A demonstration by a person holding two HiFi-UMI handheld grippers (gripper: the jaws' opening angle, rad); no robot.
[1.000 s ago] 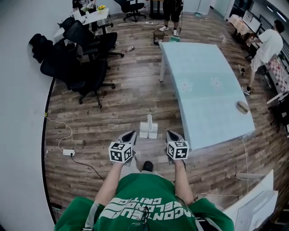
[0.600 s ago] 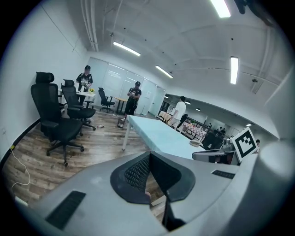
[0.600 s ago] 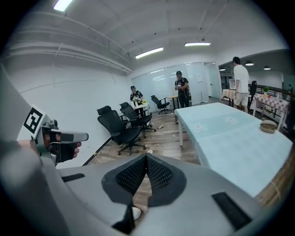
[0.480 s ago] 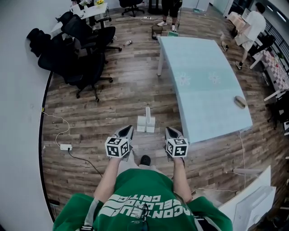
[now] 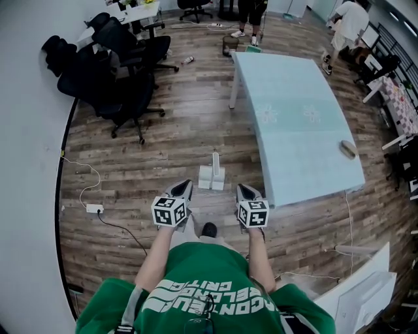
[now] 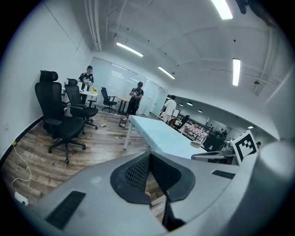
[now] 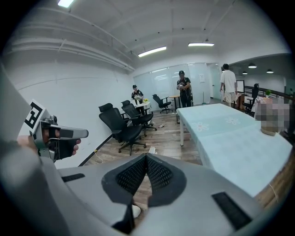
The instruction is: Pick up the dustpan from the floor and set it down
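The white dustpan (image 5: pixel 211 177) stands on the wood floor with its handle upright, straight ahead of the person. In the right gripper view the dustpan (image 7: pixel 151 150) shows small, just above the jaw tips. My left gripper (image 5: pixel 185 185) hangs a little short of the pan, to its left, and my right gripper (image 5: pixel 242 188) is level with it on the pan's right. Both are clear of the pan. The left gripper (image 6: pixel 149 155) has its jaws meeting at the tip with nothing between them. The right gripper (image 7: pixel 146 156) is shut and empty too.
A pale blue table (image 5: pixel 294 130) stands to the right, its near corner close to my right gripper, with a small object (image 5: pixel 349 149) on it. Black office chairs (image 5: pixel 124 85) are at the back left. A power strip (image 5: pixel 95 209) with cables lies at the left wall. People (image 5: pixel 248 13) stand far behind.
The grippers stay side by side short of the dustpan, and the right one has barely shifted. The pan has not moved. A person in white at the far right has walked further back.
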